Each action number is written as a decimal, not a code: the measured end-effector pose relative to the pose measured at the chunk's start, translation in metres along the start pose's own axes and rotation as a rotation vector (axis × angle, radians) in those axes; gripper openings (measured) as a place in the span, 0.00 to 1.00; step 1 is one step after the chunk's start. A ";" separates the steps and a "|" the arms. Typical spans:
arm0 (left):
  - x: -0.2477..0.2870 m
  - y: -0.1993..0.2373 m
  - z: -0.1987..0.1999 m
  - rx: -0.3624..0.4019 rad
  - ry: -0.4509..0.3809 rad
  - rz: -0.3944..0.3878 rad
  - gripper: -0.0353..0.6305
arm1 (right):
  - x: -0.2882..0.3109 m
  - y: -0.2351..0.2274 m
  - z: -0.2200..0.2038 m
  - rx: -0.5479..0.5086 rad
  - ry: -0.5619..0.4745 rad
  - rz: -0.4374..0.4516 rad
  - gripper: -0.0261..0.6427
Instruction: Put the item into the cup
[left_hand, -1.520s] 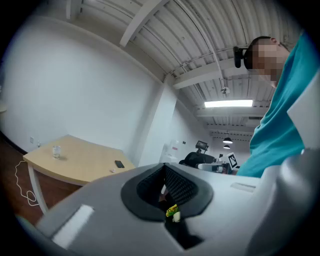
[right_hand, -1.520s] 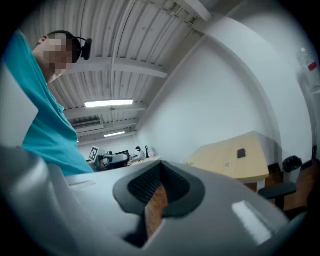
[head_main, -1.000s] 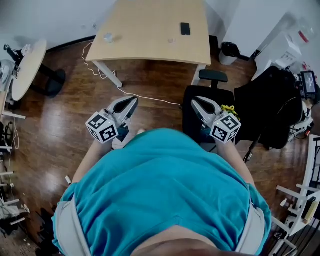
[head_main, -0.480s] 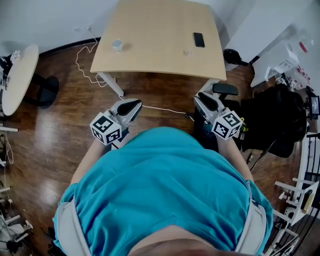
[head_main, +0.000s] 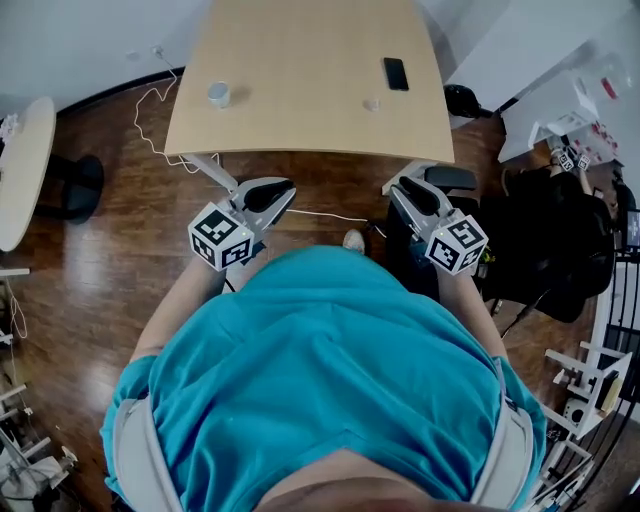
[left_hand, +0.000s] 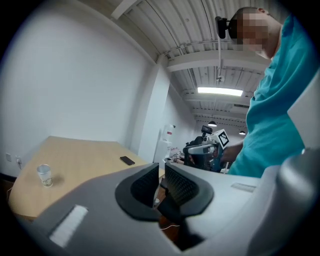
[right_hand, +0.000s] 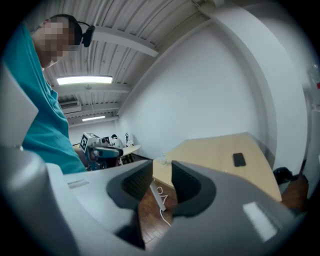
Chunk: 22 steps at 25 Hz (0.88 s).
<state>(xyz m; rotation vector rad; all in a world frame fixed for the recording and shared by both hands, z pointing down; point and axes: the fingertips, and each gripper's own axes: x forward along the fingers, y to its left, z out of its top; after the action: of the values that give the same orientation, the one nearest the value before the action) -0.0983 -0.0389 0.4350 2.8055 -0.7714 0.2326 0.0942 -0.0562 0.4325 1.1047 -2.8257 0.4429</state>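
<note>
- Tabletop of pale wood grain: the table (head_main: 300, 110) has a gently curved near edge and stands on a dark, glossy plank floor (head_main: 100, 270) by a white wall
- The clear cup (head_main: 218, 94) stands upright near the table's left edge
- The item (head_main: 372, 103), small and pale and too small for me to name, lies on the table well apart from the cup, toward the right, with a flat black phone (head_main: 396, 72) near it
- My left gripper (head_main: 275, 188) hangs over the floor short of the table's near edge; its ribbed dark pads are almost together and just starting to part, with nothing between them
- My right gripper (head_main: 405, 188) hangs level with it, jaws opening wide and empty
- A thin white cable (head_main: 320, 214) trails across the floor below the table edge, and a black office chair (head_main: 452, 178) sits just beside the right gripper
- A round pale table (head_main: 20, 170) stands off to the left
- I see bare wood between cup and item, and open floor between both grippers and the table edge
</note>
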 end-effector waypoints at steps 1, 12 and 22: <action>0.015 0.003 0.001 0.007 0.011 0.004 0.08 | 0.000 -0.014 -0.001 0.001 -0.003 0.003 0.20; 0.170 0.084 0.007 -0.011 0.147 0.174 0.12 | 0.027 -0.162 0.029 -0.031 -0.031 0.137 0.20; 0.286 0.169 -0.037 0.034 0.333 0.145 0.24 | 0.045 -0.221 0.012 -0.017 -0.001 0.051 0.20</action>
<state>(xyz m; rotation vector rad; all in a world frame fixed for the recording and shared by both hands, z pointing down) 0.0539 -0.3094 0.5599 2.6405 -0.8926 0.7219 0.2104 -0.2439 0.4815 1.0322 -2.8584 0.4218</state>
